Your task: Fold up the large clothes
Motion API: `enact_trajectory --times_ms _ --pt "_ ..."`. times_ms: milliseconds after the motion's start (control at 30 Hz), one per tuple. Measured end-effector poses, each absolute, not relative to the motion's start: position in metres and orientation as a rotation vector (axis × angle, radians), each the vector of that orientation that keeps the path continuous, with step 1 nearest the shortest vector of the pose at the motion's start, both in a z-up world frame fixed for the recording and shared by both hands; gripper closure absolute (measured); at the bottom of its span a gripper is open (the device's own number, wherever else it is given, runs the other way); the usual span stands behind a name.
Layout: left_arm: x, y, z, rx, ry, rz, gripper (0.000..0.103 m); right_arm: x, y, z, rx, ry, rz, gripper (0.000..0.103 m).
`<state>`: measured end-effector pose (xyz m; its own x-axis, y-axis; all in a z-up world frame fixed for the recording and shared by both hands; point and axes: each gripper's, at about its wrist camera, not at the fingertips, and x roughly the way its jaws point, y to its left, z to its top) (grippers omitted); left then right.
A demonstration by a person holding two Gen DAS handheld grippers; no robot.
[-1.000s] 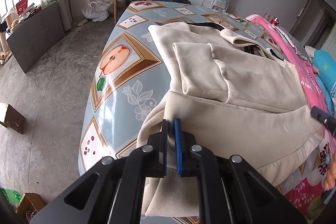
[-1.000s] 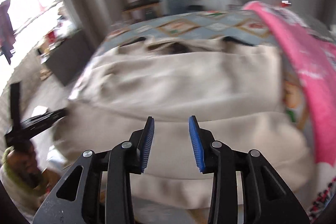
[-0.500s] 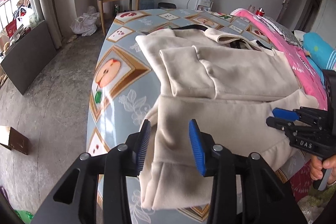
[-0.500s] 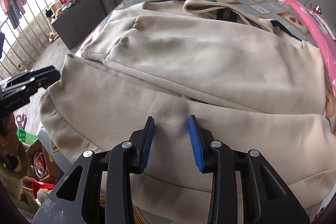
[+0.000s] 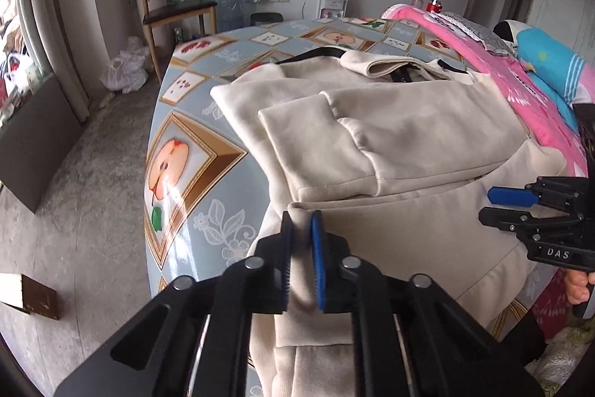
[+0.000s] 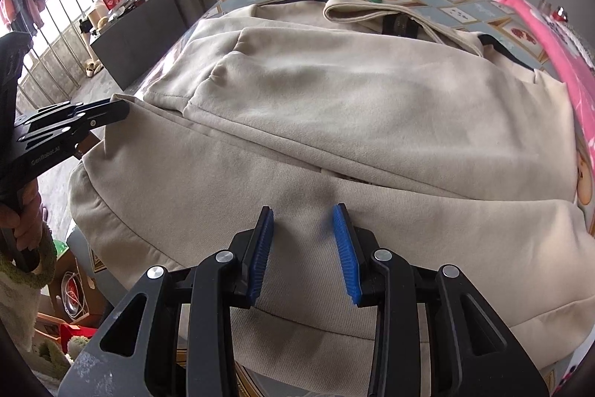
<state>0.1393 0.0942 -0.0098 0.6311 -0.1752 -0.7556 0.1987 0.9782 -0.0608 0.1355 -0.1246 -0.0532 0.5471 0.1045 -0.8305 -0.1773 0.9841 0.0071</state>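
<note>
Beige hoodie (image 5: 390,136) lies spread on the fruit-print tablecloth (image 5: 186,151), sleeve folded across its body, hem hanging off the near edge. L gripper (image 5: 300,222) is clamped on a fabric fold at the hoodie's left edge. R gripper (image 6: 303,222), jaws apart, sits over the hoodie's hem, nothing pinched.
</note>
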Motion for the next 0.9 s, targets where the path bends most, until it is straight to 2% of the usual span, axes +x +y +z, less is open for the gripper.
enact_trajectory --times_ms 133,400,533,633,900 --pt "0.126 0.082 0.002 0.096 0.794 -0.197 0.097 0.139 -0.134 -0.048 0.016 1.001 0.185 0.069" --pt "0.094 0.054 0.02 0.236 0.682 -0.18 0.097 0.146 -0.143 -0.01 0.432 1.019 0.401 0.067" --pt "0.083 0.042 0.025 0.288 0.655 -0.192 0.097 0.164 -0.134 -0.02 0.7 1.118 0.562 0.052" --pt "0.076 0.037 0.028 0.294 0.647 -0.21 0.097 0.178 -0.129 -0.038 0.901 1.196 0.666 0.048" --pt "0.06 0.023 0.028 0.326 0.648 -0.267 0.097 0.197 -0.102 -0.06 0.956 1.354 0.682 0.047"
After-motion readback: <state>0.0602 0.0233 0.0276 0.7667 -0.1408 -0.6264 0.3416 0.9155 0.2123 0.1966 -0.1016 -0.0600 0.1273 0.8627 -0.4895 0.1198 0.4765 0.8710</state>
